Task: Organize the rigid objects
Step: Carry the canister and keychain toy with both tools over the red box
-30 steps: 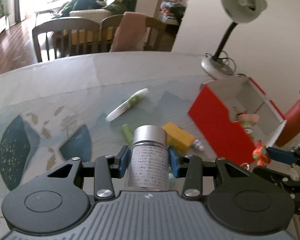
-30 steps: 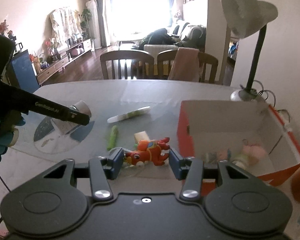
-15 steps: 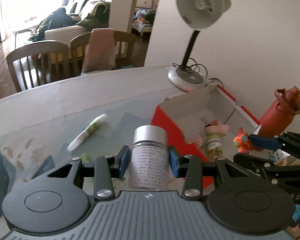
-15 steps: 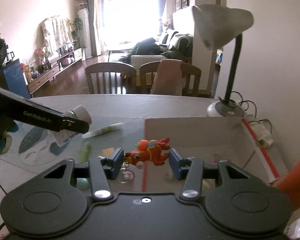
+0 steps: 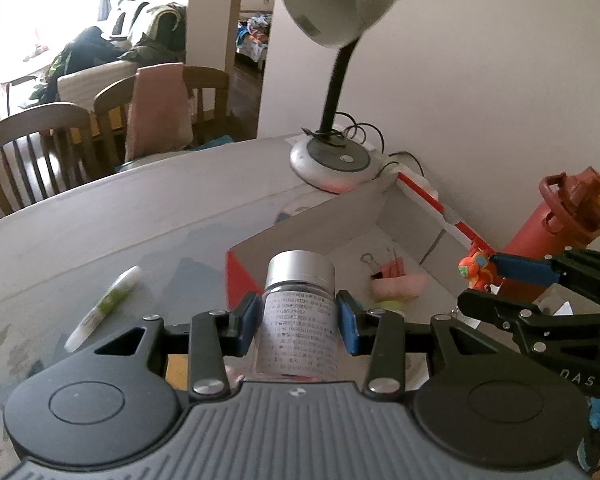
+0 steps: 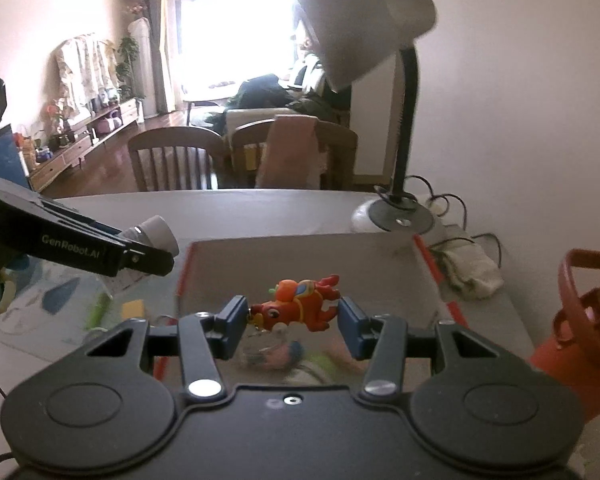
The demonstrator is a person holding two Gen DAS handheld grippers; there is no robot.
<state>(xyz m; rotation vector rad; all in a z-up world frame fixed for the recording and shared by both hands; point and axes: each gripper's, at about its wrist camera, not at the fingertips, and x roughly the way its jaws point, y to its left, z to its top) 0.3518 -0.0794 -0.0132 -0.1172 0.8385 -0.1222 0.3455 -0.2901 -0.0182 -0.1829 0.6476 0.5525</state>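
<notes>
Daylight blows out the far window (image 6: 228, 40); fisheye edges curve, with slight motion blur throughout.

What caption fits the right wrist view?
Right tool carries a red toy figure over the open red box.

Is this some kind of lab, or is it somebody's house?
It looks like a lived-in home, probably a dining area open to a living room. Wooden dining chairs stand at the table, a desk lamp sits on it, and a sofa piled with clothes shows behind.
</notes>
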